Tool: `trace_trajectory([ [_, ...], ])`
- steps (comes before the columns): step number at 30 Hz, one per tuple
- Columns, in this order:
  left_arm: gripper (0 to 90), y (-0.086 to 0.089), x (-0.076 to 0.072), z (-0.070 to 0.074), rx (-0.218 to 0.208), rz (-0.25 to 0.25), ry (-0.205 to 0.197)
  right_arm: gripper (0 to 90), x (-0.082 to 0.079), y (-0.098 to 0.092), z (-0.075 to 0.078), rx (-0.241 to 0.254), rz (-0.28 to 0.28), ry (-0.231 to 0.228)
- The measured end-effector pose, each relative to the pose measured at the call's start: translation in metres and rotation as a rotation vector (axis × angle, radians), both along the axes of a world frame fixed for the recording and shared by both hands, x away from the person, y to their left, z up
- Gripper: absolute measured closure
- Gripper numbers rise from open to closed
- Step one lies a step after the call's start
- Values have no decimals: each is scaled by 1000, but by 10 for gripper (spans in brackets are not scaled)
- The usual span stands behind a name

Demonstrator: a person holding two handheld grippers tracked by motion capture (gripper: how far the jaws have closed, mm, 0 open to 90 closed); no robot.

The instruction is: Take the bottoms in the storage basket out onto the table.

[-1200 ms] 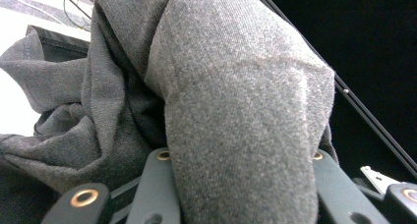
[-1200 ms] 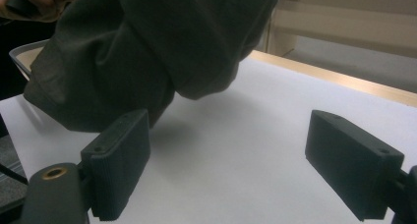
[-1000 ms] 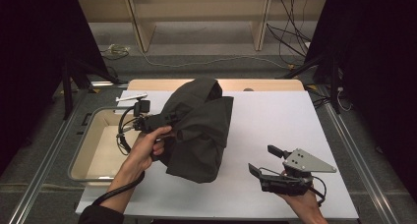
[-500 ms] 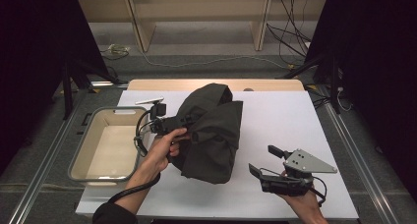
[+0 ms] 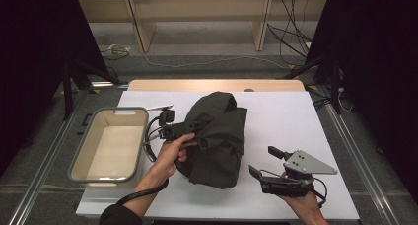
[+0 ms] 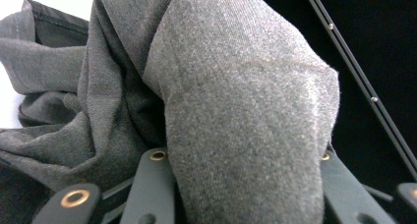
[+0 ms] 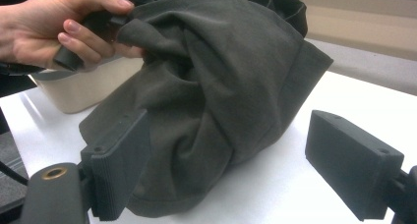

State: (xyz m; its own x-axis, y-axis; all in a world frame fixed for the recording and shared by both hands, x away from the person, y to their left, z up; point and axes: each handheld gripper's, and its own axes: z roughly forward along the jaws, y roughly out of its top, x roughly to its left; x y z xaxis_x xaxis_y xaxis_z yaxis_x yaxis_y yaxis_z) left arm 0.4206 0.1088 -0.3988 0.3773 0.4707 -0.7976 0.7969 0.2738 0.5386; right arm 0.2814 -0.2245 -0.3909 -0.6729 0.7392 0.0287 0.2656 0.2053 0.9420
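Item: dark garment (image 5: 217,136), carried rightward off the bin (image 5: 109,145) onto the worktop (image 5: 291,121), my left tongs (image 5: 190,129) clamped on a fold though just easing wider; right tongs (image 5: 261,163) apart, idle.

left claw (image 5: 190,129): grips dark garment (image 5: 219,136) | right claw (image 5: 263,163): open, beside it | tub (image 5: 81,153): left

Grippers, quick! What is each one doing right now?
Left gripper: closed on the dark cloth, jaws just eased wider.
Right gripper: open, holding nothing.
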Motion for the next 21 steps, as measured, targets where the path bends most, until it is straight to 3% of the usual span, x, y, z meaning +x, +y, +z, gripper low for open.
trace_trajectory([
  [2, 624, -2, 0, -1, 1, -1, 3, 178, 0, 0, 0, -1, 0, 1],
  [8, 570, -15, -2, -9, 65, -31, 16, 178, 0, 1, -1, -6, -2, 4],
  [11, 555, -20, -3, -13, 76, -35, 25, 179, 0, 0, 0, -6, 0, 5],
  [17, 465, -26, -2, -17, 92, -61, 35, 180, 0, 0, -1, -3, -1, 4],
  [21, 378, -31, -2, -17, 134, -94, 30, 180, 0, 0, 0, -5, 0, 2],
])
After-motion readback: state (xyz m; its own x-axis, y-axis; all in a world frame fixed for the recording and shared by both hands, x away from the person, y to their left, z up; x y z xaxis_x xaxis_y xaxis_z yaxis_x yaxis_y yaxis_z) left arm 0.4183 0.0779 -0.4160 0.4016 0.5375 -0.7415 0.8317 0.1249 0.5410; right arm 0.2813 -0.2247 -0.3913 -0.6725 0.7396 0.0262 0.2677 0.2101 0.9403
